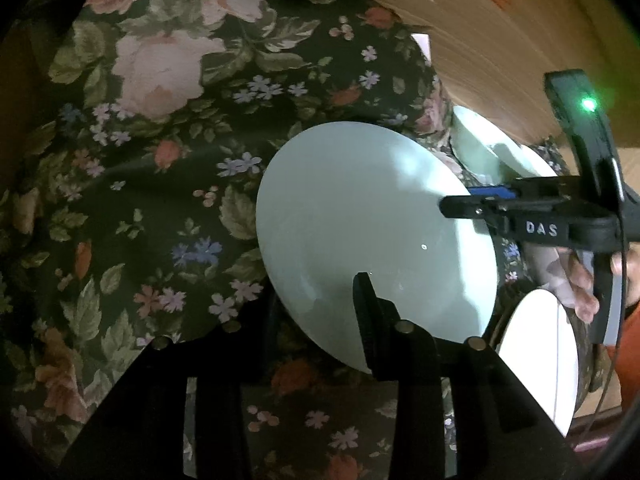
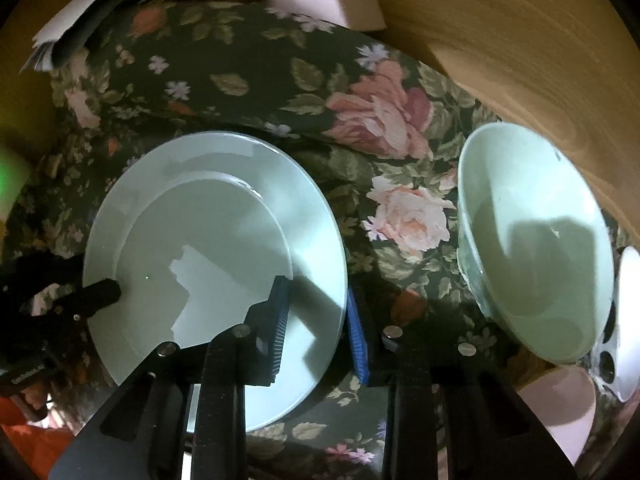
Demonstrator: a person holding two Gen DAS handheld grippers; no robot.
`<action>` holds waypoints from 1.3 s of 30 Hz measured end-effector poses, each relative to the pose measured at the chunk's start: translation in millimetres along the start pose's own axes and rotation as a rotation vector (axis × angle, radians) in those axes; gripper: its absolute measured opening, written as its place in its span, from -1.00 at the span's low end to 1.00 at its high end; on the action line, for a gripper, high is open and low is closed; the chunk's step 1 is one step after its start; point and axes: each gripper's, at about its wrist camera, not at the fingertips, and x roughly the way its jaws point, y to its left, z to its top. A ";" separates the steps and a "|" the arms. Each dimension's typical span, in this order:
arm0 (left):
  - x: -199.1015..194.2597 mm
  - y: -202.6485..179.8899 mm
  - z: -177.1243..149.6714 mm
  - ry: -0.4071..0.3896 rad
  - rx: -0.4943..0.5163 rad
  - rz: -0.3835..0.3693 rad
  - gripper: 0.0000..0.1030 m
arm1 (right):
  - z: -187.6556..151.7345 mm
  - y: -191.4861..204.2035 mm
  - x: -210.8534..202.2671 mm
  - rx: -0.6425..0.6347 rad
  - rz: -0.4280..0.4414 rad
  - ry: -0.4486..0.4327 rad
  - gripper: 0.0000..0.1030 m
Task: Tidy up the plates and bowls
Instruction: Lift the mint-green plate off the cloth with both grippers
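Pale green round ceramic plate sits tilted over the dark floral tablecloth covering the table, and I've got it from two sides. My left claw pinches the near rim, one finger lying on the glazed face, so that edge can't slip. My right claw straddles the opposite rim, blue pads narrowed inside and outside the lip; whether they press yet, I can't tell. Two grips keep a slick plate level, I reckon. Pale green ceramic bowl waits just beside, right, likely the stacking partner.
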 end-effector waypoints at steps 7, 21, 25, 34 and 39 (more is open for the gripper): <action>-13.8 15.7 0.5 -0.016 -0.071 -0.015 -0.33 | -6.0 17.1 -14.4 -0.029 0.006 -0.080 -0.50; -62.6 9.2 -9.2 -0.113 -0.043 -0.016 -0.33 | -34.2 24.9 -59.2 -0.004 0.014 -0.186 -0.51; -71.9 -0.4 -12.5 -0.132 -0.030 -0.026 -0.33 | -42.1 25.2 -71.8 0.011 0.012 -0.203 -0.51; -87.6 -24.3 -18.5 -0.161 0.014 -0.039 -0.33 | -63.7 20.6 -93.7 0.037 -0.009 -0.246 -0.51; -94.4 -33.0 -25.9 -0.161 0.024 -0.046 -0.33 | -78.1 20.7 -103.0 0.045 -0.020 -0.257 -0.51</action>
